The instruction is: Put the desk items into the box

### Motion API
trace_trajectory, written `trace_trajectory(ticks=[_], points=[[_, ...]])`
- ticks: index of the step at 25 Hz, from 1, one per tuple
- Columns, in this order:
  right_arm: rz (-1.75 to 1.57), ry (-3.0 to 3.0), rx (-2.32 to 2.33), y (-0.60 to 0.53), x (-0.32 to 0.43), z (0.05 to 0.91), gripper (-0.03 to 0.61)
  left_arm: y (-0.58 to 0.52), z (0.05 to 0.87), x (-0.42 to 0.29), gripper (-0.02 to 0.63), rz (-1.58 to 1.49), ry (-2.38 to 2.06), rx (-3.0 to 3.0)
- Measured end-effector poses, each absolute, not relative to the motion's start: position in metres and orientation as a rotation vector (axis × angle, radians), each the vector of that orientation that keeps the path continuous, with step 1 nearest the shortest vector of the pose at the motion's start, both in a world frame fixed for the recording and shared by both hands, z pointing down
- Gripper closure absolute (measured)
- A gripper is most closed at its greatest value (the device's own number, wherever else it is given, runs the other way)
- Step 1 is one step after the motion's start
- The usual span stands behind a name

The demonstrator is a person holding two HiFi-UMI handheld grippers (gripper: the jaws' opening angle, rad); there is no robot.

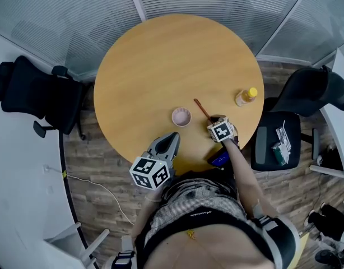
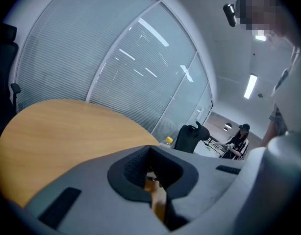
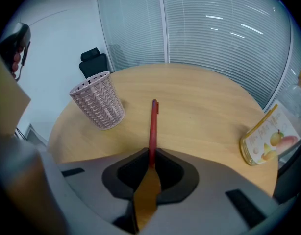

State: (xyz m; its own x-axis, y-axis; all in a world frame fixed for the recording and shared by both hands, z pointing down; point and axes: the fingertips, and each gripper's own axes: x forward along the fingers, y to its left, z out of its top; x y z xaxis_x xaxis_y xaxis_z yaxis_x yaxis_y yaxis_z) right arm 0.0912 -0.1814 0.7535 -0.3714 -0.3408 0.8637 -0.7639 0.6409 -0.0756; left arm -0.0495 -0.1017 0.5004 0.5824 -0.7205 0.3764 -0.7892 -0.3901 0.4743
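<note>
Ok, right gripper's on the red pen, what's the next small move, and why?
Probably lift the red pen off the table: the right gripper grips its near end, it lies flat, and the open pink basket stands apart to its left.

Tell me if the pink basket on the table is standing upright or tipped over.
Upright. The pink basket rests on its base on the table, open mouth facing up in the head view.

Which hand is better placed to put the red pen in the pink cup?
Right. The right tongs clamp the red pen near the pink cup; the left tongs hang empty at the table edge.
</note>
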Motion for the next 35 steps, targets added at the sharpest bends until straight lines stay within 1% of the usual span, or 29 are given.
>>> trace_trajectory(ticks=[12, 35], points=[[0.629, -2.002, 0.862, -0.176, 0.093, 0.752, 0.522, -0.089, 0.499, -0.049, 0.595, 0.145, -1.203, 2.192], [0.479, -2.150, 0.857, -0.172, 0.088, 0.701, 0.522, -0.093, 0.505, -0.048, 0.595, 0.175, -1.159, 2.203]])
